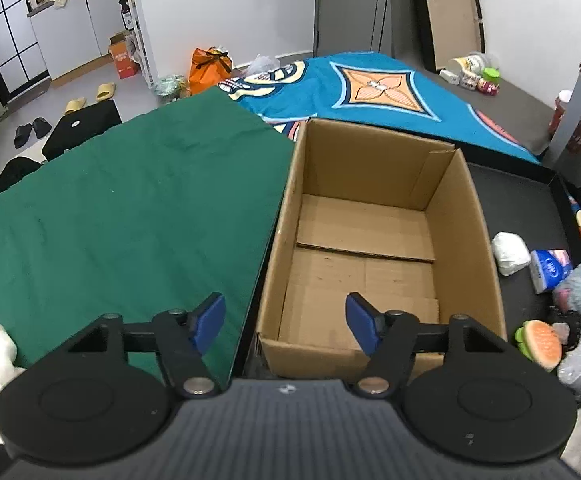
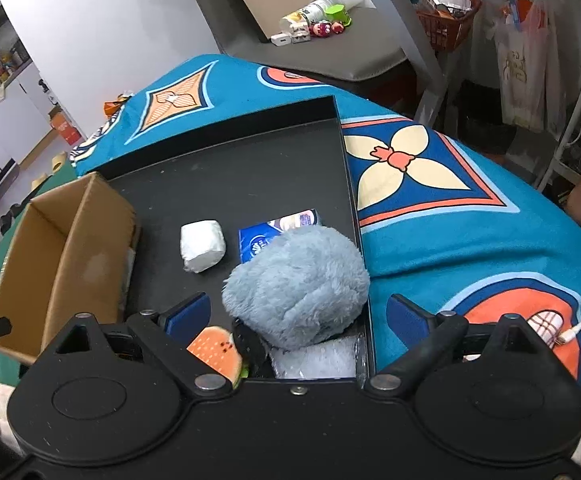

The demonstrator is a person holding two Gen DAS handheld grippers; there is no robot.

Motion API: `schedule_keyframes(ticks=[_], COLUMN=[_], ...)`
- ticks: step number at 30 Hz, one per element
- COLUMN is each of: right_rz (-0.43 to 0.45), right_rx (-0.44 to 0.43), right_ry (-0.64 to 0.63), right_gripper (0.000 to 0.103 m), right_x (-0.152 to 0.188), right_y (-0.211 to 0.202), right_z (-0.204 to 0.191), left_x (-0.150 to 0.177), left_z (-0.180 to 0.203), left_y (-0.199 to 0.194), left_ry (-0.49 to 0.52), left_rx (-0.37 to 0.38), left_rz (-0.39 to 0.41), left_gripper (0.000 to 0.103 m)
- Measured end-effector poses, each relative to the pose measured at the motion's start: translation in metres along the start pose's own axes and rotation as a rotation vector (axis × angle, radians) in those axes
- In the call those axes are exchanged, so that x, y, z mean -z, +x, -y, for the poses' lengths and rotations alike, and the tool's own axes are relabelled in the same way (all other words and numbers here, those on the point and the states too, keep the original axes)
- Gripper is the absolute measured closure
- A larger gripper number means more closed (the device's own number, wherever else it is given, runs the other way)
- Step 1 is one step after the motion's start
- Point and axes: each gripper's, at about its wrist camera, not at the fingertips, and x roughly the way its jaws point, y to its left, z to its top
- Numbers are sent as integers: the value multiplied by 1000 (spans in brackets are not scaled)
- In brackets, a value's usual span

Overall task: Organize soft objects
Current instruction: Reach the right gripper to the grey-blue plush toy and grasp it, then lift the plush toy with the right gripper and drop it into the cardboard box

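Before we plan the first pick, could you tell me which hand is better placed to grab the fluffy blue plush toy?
Probably the right: its open tongs frame the fluffy blue plush toy; the left tongs face the empty cardboard box.

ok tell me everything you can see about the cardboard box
The box is plain brown corrugated cardboard, open-topped, upright and empty; its bottom flaps lie flat with a seam across the floor. One inner corner shows a folded flap edge. It stands at the left end of the black tray, against the green cloth. The soft items lie in the tray to its right, apart from it. Neither gripper touches it.
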Motion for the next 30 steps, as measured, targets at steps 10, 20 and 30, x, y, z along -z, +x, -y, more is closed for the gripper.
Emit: schedule_keyframes(ticks=[10, 20, 30], right_rz=[-18, 3, 53], right_rx=[17, 26, -36], right_ry=[-69, -127, -80], right_gripper=[9, 29, 48], right_x=[-3, -6, -18], right_y=[30, 37, 22], right_z=[-16, -27, -22], left_x=[-2, -2, 0], left_z=[0, -2, -4], left_y=[23, 25, 22], left_ry=[4, -12, -17], left_rx=[4, 1, 17], left_rz=[-31, -12, -3], left_gripper=[66, 80, 80])
